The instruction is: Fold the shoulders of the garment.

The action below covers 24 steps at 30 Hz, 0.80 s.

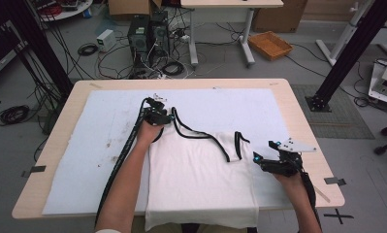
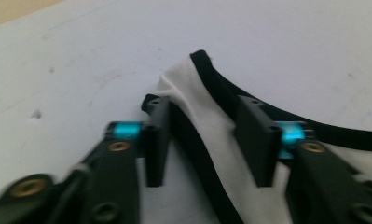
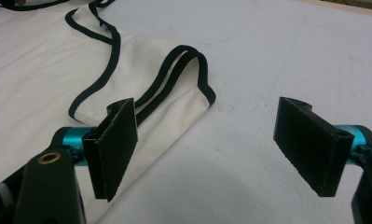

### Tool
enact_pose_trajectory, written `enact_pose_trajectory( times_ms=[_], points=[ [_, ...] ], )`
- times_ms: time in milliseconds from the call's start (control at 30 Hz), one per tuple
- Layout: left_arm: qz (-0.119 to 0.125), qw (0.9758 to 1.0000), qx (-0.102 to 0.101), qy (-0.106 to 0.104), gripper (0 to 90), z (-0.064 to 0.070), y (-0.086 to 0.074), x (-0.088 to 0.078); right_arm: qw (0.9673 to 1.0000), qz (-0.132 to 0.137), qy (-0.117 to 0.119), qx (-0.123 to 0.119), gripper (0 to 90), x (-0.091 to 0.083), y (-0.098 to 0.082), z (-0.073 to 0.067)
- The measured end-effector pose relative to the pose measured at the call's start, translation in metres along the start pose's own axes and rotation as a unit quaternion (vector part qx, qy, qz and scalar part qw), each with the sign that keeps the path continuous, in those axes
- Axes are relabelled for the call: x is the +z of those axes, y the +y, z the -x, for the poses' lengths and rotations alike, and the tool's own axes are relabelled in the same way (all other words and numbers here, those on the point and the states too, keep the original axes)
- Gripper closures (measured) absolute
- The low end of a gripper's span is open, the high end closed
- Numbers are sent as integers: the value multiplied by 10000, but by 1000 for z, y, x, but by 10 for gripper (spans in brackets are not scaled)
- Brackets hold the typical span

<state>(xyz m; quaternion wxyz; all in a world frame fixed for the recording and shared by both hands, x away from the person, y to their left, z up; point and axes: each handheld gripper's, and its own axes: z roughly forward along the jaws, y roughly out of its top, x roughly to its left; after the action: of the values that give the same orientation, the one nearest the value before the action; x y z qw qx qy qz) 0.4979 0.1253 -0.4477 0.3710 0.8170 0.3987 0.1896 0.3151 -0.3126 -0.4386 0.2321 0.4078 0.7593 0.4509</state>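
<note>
A white tank top (image 1: 201,170) with black trim lies flat on a white mat (image 1: 99,145), its hem hanging over the table's near edge. My left gripper (image 1: 164,116) is at the top's left shoulder strap. In the left gripper view the strap (image 2: 211,140) is humped up between the two jaws and touches both pads, so my left gripper (image 2: 203,107) is shut on it. My right gripper (image 1: 263,149) hovers just right of the right shoulder strap (image 3: 179,74). Its jaws (image 3: 207,116) stand wide open over bare mat, with nothing between them.
The mat covers most of the wooden table (image 1: 298,111). On the floor beyond the far edge are computer towers (image 1: 147,31), loose cables, a wicker basket (image 1: 270,44) and another table's legs. Black posts stand at both sides.
</note>
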Motion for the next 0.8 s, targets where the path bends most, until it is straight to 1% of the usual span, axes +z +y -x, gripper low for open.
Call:
enact_pose_trajectory(
  times_ms=[33,67,100,167,200,300,367,433,500,633,700,767,800],
  points=[
    [0,10000,0,0,777,0,0,0,10000,-6,4,-3,216,0,0,0],
    [-13,9999,154,14,827,4,1,0,10000,-7,4,-7,216,0,0,0],
    [-9,9999,120,1,830,3,1,0,10000,-5,3,-7,216,0,0,0],
    [21,9999,-82,-63,837,1,0,-1,10000,1,-3,-10,216,-1,0,0],
    [49,9999,-133,-75,839,0,-1,-2,10000,8,-5,2,215,-1,-1,0],
    [374,9987,-279,-196,841,1,-2,-11,10000,21,-23,7,216,-3,-1,0],
    [554,9973,-372,-296,842,1,-3,-17,10000,32,-45,11,216,-4,-1,1],
    [829,9944,-470,-445,842,2,-4,-26,10000,30,-45,13,216,-4,-1,0],
    [1048,9918,-493,-535,842,5,-7,-35,10000,48,-36,4,215,-5,-1,-1],
    [1378,9875,-378,-666,841,12,-18,-54,10000,59,-45,-10,216,-8,-1,-2],
    [1648,9829,-321,-749,841,16,-29,-66,10000,78,-57,6,216,-10,-2,-3],
    [1794,9806,-200,-765,841,19,-38,-77,9999,103,-73,21,216,-12,-2,-3],
    [1885,9788,-156,-789,841,21,-44,-83,9999,109,-69,30,215,-13,-3,-4]
  ],
)
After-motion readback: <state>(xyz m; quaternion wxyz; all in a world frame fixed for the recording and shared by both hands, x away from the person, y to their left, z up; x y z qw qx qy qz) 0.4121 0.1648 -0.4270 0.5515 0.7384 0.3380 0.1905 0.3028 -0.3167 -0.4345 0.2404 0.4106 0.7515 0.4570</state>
